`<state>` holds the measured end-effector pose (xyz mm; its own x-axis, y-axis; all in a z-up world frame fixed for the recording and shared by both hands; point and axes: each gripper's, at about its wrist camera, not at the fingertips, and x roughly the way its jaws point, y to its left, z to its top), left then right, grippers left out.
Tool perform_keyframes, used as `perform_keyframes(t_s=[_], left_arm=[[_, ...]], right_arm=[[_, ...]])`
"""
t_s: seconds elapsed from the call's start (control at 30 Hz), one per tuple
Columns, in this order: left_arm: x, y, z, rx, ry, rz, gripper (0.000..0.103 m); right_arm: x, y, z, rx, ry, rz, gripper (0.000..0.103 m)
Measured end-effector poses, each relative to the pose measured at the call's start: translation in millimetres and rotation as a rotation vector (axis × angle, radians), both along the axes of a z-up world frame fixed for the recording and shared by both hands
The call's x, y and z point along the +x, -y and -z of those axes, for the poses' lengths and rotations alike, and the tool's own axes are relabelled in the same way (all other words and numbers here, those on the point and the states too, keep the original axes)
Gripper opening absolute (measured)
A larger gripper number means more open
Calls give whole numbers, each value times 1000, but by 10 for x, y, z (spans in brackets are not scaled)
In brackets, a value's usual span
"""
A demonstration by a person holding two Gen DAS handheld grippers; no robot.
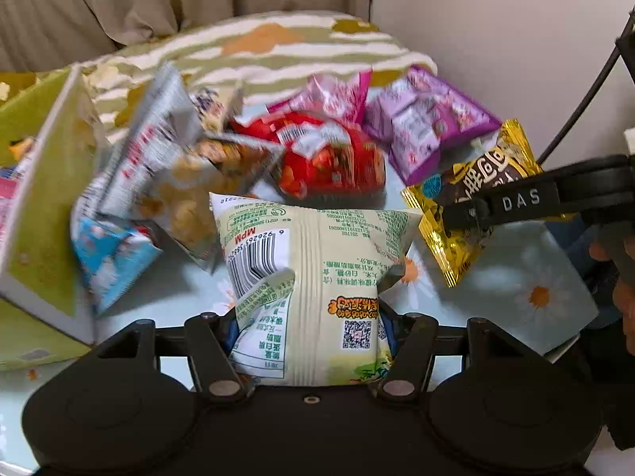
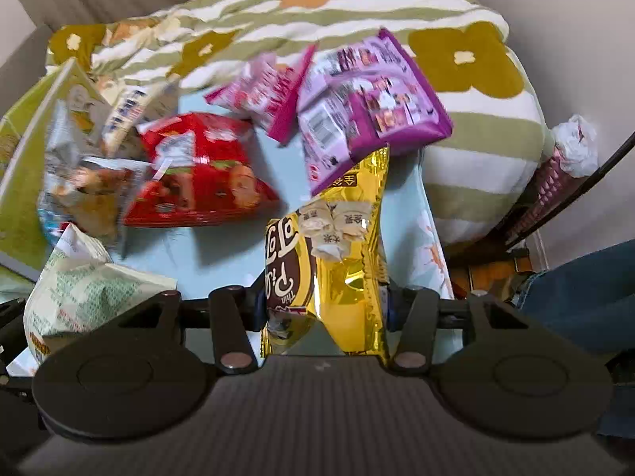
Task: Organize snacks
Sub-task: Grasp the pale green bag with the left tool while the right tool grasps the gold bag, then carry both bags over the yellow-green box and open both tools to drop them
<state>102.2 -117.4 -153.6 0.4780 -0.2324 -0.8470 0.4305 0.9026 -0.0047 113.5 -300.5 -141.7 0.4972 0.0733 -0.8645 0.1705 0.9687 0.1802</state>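
Note:
My left gripper is shut on a pale green snack bag, held back side up with its barcode showing; the bag also shows in the right wrist view. My right gripper is shut on a gold snack bag, which shows in the left wrist view with the right gripper's black arm across it. On the light blue sheet lie a red bag, a pink bag, a purple bag and a silver bag.
A green-and-white box stands open at the left with several bags spilling from it. A striped green blanket is heaped behind. The wall is at the right, a curtain behind, and my blue-jeaned leg at the right.

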Motion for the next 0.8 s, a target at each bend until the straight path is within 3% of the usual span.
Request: perform_keyframes(t_s=[0.2, 0.43, 0.6, 0.8], left_arm=[[-76, -141, -368, -11, 95, -67, 65], [-105, -531, -770, -9, 201, -226, 65], [-34, -955, -1059, 1, 267, -346, 65], [193, -1555, -1335, 25, 305, -412, 65]], right_arm=[[-106, -115, -375, 12, 56, -43, 66], [-44, -434, -802, 40, 160, -152, 66], [134, -821, -1088, 52, 235, -259, 66], [442, -1402, -1364, 100, 300, -332, 66]])
